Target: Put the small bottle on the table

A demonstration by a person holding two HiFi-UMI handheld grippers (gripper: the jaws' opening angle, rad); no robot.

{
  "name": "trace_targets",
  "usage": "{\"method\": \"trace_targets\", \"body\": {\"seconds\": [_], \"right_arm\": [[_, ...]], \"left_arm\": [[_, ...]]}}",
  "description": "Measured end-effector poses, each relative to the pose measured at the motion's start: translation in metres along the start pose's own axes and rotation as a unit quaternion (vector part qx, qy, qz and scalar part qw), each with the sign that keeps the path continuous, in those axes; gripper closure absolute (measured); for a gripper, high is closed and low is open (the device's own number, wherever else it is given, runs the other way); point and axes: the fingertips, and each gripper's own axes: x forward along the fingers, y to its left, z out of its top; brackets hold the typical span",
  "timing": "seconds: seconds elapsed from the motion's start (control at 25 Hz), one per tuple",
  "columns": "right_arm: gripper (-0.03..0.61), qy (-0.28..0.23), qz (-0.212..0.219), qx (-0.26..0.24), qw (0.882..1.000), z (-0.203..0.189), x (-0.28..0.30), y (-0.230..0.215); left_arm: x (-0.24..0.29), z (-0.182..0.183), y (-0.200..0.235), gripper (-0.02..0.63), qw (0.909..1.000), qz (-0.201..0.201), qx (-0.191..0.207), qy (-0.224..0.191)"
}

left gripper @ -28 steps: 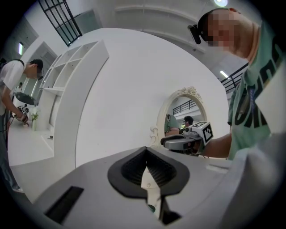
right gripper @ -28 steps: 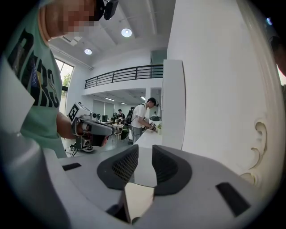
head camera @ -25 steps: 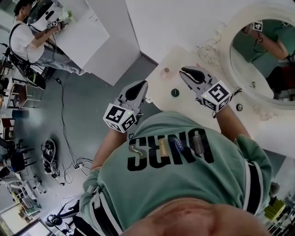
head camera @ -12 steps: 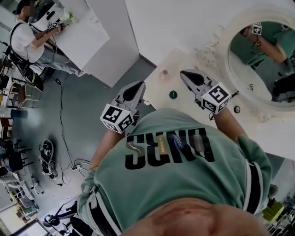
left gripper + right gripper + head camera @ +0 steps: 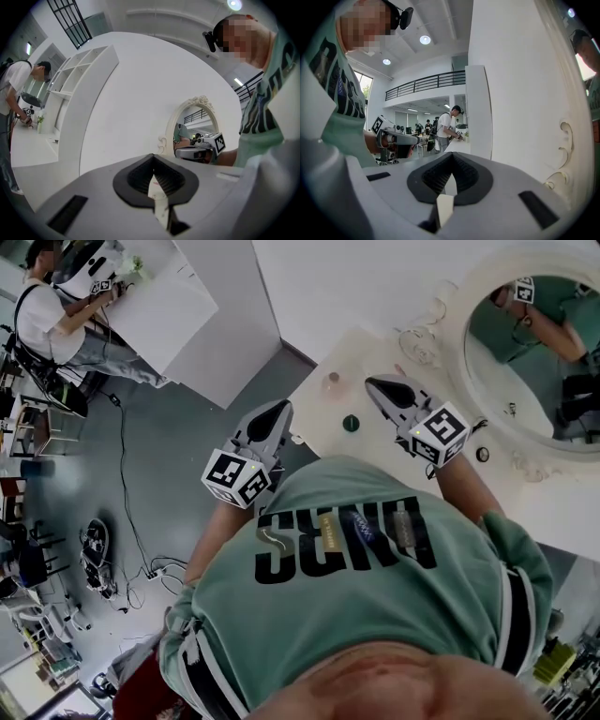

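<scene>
The only lettering I found was on my own green shirt. A row of big dark block letters ran across the chest, upside down in the head view and creased by folds. I made out something like an S, an N and a D, but couldn't settle the whole word. Small coloured patches sat inside the letters, too small to read. Slices of the same print showed at the edge of both gripper views, cut off.

The left cube behind my left claw and the right cube behind my right claw carried black-and-white square markers, which were patterns rather than letters. Any label on the small bottle was too small to read.
</scene>
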Motion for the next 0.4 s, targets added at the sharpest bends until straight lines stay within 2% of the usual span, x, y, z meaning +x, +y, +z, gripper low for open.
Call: {"method": "trace_targets", "body": {"seconds": [0.4], "right_arm": [[0.586, 0.004, 0.005, -0.008, 1.000, -0.002, 0.010, 0.012]], "left_arm": [[-0.012, -0.002, 0.005, 0.606, 1.0000, 0.002, -0.002, -0.004]]}}
